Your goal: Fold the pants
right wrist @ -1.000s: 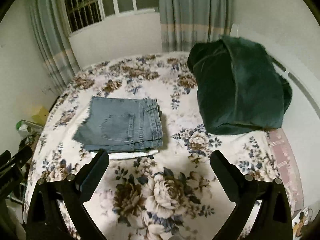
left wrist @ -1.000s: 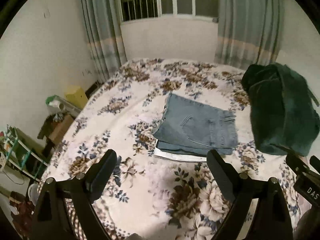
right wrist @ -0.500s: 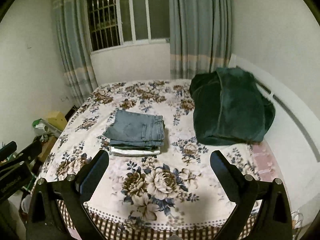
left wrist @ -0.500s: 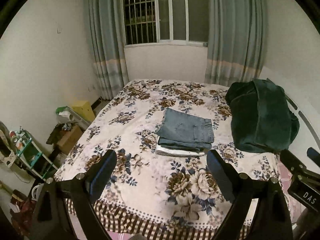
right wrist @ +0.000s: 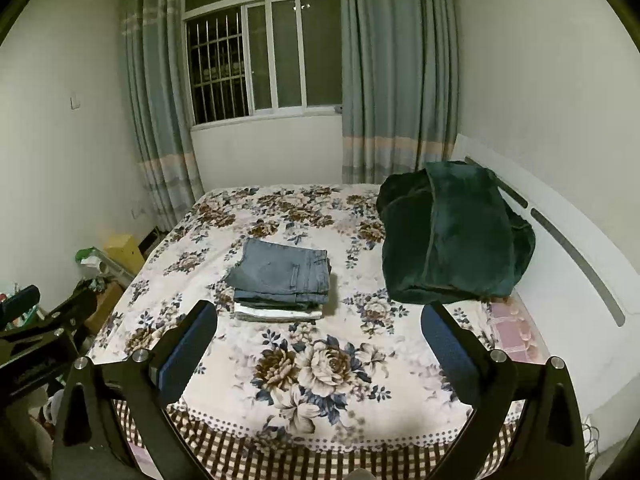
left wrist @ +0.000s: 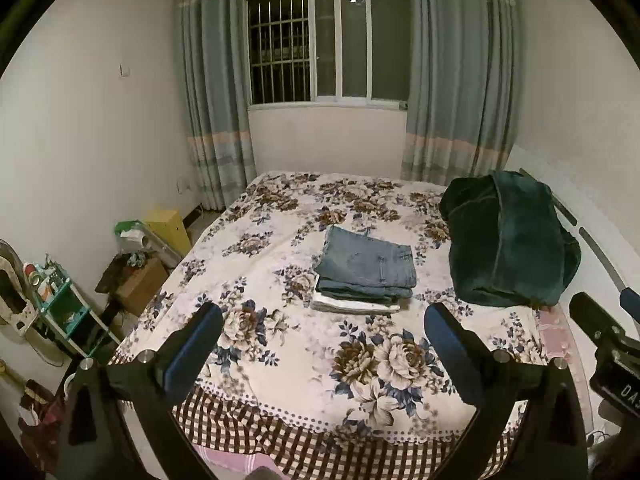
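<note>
Folded blue jeans (left wrist: pixel 370 262) lie on top of a small stack of folded clothes with a white garment (left wrist: pixel 354 305) at the bottom, in the middle of the floral bed (left wrist: pixel 280 344). The stack also shows in the right wrist view (right wrist: pixel 282 270). My left gripper (left wrist: pixel 322 338) is open and empty, held back from the bed's near edge. My right gripper (right wrist: pixel 319 334) is open and empty, also back from the bed, far from the stack.
A dark green blanket (left wrist: pixel 506 240) is heaped at the bed's right side, also in the right wrist view (right wrist: pixel 452 232). A white headboard (right wrist: pixel 580 264) runs along the right. A yellow box (left wrist: pixel 170 228), cardboard box (left wrist: pixel 138 284) and green shelf (left wrist: pixel 60 304) stand left of the bed.
Both grippers have pulled back and up from the bed; the stack looks smaller and farther, and the bed's checked front edge and the window have come into view.
</note>
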Motion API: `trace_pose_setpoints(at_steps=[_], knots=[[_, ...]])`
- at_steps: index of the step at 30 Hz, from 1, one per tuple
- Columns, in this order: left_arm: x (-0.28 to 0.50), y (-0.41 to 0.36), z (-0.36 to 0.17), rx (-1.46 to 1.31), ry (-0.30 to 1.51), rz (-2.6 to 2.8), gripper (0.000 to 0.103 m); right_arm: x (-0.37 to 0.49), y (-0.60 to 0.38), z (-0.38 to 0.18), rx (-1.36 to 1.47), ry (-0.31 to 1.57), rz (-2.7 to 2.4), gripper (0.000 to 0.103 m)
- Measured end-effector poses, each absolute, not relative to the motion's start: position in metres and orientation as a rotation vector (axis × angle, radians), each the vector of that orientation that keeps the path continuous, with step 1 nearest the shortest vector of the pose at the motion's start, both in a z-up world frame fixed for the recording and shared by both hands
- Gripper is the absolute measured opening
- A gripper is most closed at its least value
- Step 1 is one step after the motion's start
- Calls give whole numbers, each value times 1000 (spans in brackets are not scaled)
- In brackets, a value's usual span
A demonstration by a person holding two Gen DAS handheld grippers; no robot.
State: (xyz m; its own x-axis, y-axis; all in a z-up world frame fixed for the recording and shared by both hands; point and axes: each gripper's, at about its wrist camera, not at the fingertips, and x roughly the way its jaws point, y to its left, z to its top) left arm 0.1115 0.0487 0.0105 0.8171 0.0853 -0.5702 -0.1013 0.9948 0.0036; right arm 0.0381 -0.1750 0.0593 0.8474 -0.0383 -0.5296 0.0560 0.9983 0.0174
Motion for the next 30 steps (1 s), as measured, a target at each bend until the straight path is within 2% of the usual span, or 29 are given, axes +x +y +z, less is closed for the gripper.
trace_pose_setpoints(at_steps=[30], knots=[[106, 55, 8, 8, 643, 93, 103, 58, -157, 70, 49, 579, -13, 103]])
